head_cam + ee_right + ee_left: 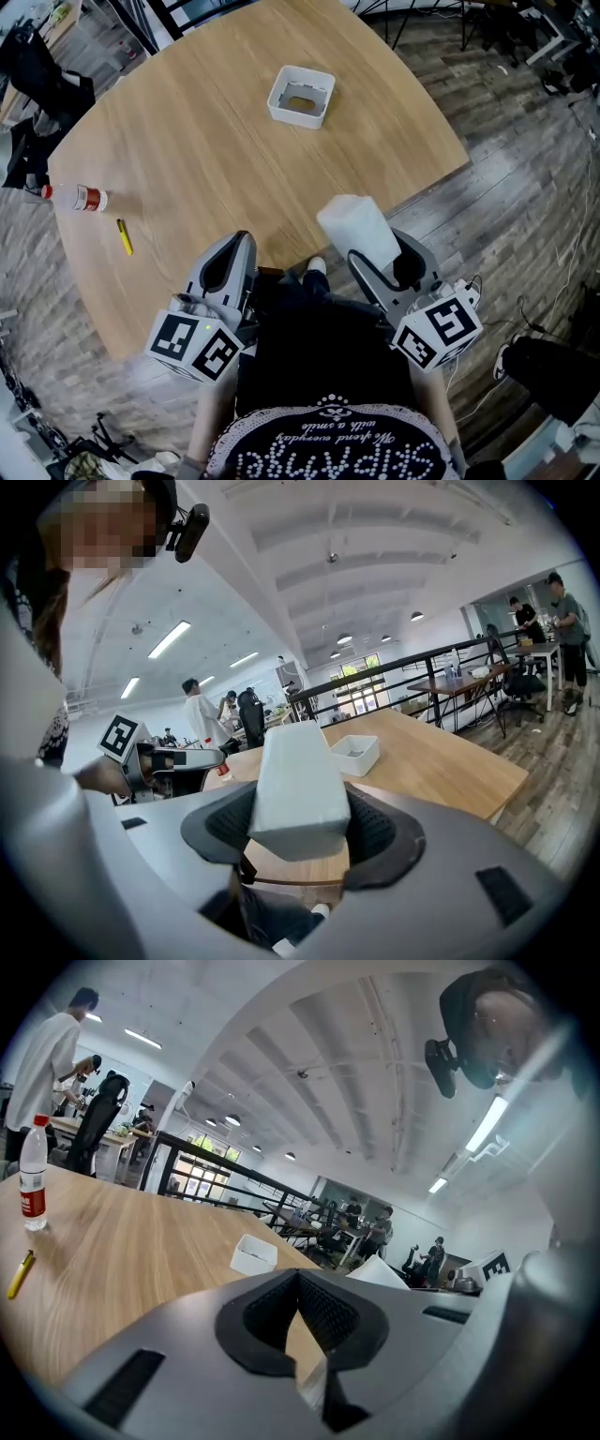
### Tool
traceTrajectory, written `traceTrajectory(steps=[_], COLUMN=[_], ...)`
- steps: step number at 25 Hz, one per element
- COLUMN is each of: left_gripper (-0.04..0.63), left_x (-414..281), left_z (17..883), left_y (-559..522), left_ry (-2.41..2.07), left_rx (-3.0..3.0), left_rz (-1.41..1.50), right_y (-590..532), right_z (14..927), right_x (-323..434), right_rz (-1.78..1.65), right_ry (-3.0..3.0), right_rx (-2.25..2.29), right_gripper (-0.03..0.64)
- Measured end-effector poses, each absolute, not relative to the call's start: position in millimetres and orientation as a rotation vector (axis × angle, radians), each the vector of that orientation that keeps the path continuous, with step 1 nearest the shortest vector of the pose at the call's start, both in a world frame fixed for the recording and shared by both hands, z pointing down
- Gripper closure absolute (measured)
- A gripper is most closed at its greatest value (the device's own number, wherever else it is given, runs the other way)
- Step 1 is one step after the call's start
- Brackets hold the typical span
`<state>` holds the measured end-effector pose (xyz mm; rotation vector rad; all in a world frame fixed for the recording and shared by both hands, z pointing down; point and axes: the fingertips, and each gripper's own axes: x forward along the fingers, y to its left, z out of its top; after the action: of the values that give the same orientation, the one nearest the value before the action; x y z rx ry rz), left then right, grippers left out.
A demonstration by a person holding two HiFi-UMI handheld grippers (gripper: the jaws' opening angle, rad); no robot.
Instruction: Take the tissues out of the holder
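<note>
The white square holder (301,96) stands alone on the far part of the round wooden table (225,141), and it shows small in both gripper views (253,1253) (352,753). A white block of tissues (357,231) (295,789) is clamped in my right gripper (367,261) (298,832), held over the table's near edge close to my body. The left gripper (228,267) (300,1321) hangs at the near edge too, its jaws shut with nothing between them. From the left gripper view the tissue block (380,1273) peeks over the jaw.
A plastic water bottle with a red label (77,198) (33,1185) and a yellow pen (125,236) (19,1274) lie near the table's left edge. Wooden floor, cables and chairs surround the table. Other people stand at desks in the background.
</note>
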<state>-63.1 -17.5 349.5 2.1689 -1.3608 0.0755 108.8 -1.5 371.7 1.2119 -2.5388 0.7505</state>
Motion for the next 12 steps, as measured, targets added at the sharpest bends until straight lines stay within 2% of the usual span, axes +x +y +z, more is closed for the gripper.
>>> traceTrajectory(steps=[12], left_gripper=[0.591], left_x=[-55.6], left_z=[351.1], left_y=[-16.3], left_ry=[-1.368], left_rx=[2.172], left_rz=[0.082], right_y=[-3.0], right_z=[373.4], right_x=[115.3], right_rz=[0.793], right_ry=[-2.568], right_rx=[1.201], right_gripper=[0.347])
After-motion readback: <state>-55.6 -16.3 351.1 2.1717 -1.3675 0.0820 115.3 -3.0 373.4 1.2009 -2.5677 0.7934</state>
